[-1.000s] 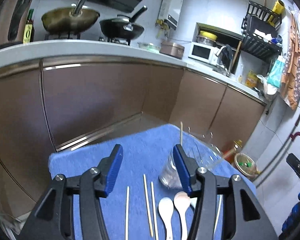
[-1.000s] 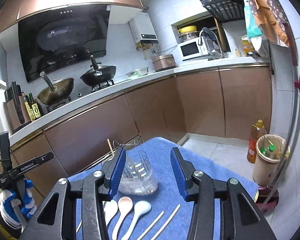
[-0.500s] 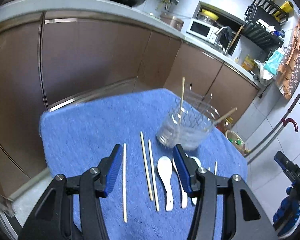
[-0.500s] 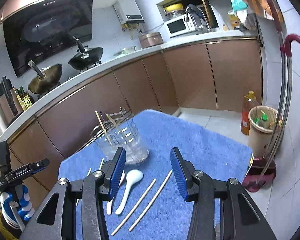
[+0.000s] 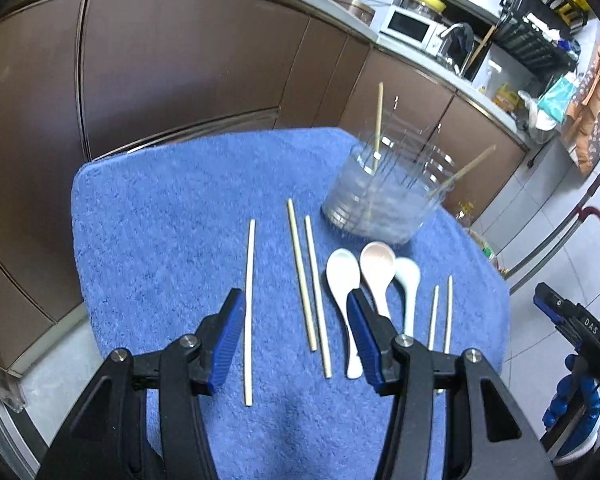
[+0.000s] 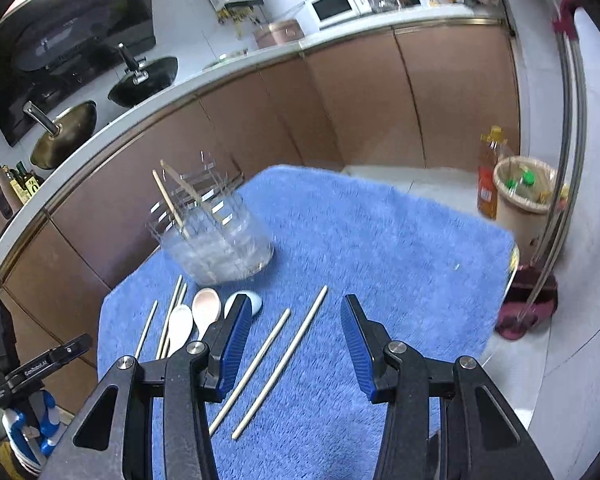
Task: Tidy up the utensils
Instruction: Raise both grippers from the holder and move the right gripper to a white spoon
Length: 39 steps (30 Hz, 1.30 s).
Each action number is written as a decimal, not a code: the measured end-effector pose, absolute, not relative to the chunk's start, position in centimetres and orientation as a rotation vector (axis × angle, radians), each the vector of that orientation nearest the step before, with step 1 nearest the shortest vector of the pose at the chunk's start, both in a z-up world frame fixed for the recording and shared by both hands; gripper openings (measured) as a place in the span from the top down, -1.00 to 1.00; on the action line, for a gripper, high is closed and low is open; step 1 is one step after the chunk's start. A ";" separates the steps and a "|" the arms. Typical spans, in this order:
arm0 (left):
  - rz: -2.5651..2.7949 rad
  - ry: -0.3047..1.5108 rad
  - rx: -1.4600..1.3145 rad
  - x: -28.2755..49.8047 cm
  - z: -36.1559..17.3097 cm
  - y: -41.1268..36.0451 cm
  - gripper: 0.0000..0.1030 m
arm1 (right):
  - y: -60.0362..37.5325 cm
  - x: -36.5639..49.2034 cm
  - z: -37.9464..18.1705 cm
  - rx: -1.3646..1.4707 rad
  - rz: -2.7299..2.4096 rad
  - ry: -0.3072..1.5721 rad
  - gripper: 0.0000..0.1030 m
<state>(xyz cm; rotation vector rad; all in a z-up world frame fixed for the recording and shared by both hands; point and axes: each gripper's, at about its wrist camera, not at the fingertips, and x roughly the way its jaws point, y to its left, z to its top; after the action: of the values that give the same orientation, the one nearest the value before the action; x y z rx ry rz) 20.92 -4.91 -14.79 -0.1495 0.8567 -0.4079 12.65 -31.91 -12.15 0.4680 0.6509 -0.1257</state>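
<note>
Both the left tongs [image 5: 296, 316] and right tongs [image 6: 292, 320] hang wide and empty over the blue towel [image 5: 160, 240], chopsticks [image 5: 300, 276] and spoons [image 5: 342, 276] lying just before the clear holder [image 5: 380, 204].

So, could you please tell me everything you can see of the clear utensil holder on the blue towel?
The utensil holder is a round, see-through tub, apparently plastic, with thin dividers rising above its rim. It stands upright on the blue towel, beyond the loose spoons and chopsticks. Two chopsticks lean inside it, tips sticking out. Neither gripper touches it. Its outline is blurred.
</note>
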 end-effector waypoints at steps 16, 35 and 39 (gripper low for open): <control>-0.475 0.982 -0.181 25.0 -17.4 -6.0 0.04 | -30.5 16.9 -15.2 0.497 0.054 0.763 0.35; -0.474 1.208 -0.111 35.3 -19.8 -10.3 0.33 | -24.4 29.3 -16.8 0.193 0.422 0.871 0.71; -0.461 1.244 -0.090 37.0 -20.1 -11.3 0.43 | -23.6 30.1 -17.7 0.144 0.443 0.899 0.71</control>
<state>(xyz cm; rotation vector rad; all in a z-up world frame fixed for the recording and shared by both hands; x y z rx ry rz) 36.97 -11.25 -20.10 -0.0905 1.2437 -0.4613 30.06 -23.61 -17.69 0.1436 0.8990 0.4429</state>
